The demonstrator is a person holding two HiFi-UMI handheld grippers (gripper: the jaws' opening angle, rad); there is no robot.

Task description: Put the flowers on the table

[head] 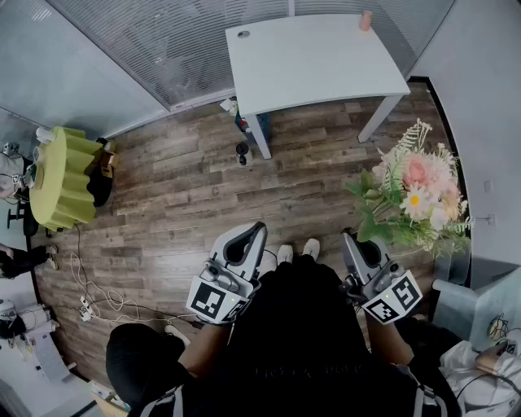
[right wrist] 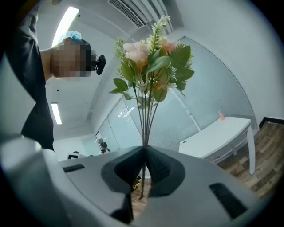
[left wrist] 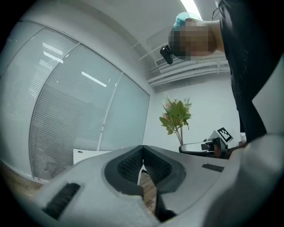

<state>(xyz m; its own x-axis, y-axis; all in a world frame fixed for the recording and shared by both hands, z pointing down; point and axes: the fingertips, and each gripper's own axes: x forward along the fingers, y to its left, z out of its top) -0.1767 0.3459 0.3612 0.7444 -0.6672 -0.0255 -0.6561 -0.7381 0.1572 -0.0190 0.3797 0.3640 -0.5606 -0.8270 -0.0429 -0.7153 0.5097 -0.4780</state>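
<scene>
A bunch of pink, white and peach flowers [head: 419, 194] with green leaves stands up from my right gripper [head: 352, 239] at the right of the head view. That gripper is shut on the thin stems [right wrist: 145, 128], and the blooms [right wrist: 153, 57] rise above its jaws. My left gripper [head: 259, 230] is held beside it, shut and with nothing in it [left wrist: 142, 150]. The white table [head: 313, 57] stands farther ahead across the wooden floor, with a small pink object [head: 365, 20] near its far right corner.
A lime green round stool [head: 61, 175] stands at the left. Cables and a power strip [head: 89, 301] lie on the floor at the lower left. Glass partition walls [head: 146, 41] run behind the table. A grey cabinet [head: 472, 309] is close at the right.
</scene>
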